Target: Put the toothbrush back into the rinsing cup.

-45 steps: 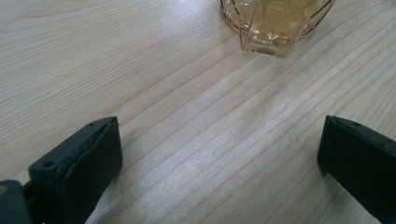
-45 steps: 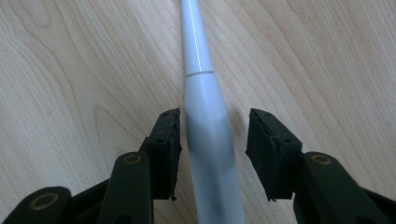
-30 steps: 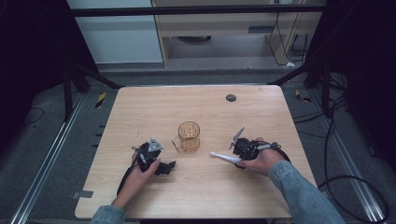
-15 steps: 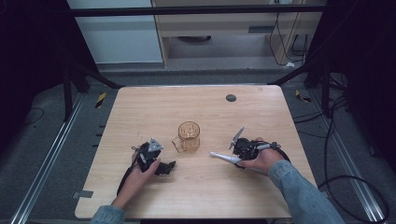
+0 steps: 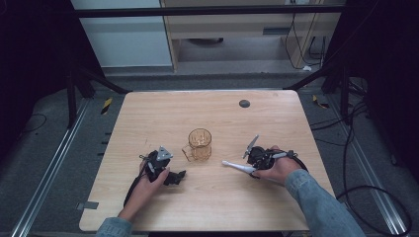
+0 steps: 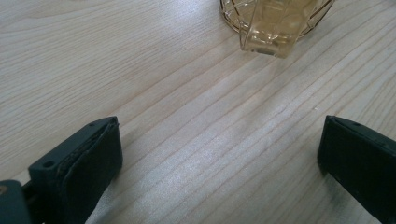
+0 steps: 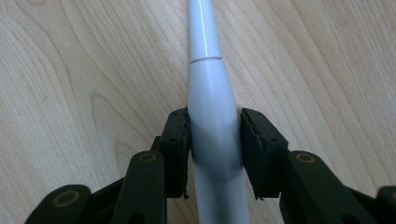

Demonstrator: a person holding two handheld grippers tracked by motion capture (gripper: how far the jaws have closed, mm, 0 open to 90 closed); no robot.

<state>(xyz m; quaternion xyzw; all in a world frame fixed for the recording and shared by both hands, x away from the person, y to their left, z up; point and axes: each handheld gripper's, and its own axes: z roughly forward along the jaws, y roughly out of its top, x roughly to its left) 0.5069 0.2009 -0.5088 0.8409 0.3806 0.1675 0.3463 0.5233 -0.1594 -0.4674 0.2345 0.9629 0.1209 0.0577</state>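
Note:
An amber glass mug (image 5: 200, 143) stands upright at the middle of the wooden table (image 5: 222, 212). My left gripper (image 5: 170, 167) rests on the wood just left of it, jaws wide open with bare table between them (image 6: 219, 154); the mug's handle (image 6: 268, 39) lies ahead of them. To the right of the mug lies a white tapered handle (image 5: 234, 166), pointing left. My right gripper (image 5: 250, 165) has just been closing its jaws on this handle (image 7: 210, 93), and both pads now press against its thick end (image 7: 215, 135).
A small dark round cap (image 5: 244, 103) sits in the tabletop near the far edge. Cables trail from both grippers toward the near edge. Metal rails run along the floor on both sides of the table.

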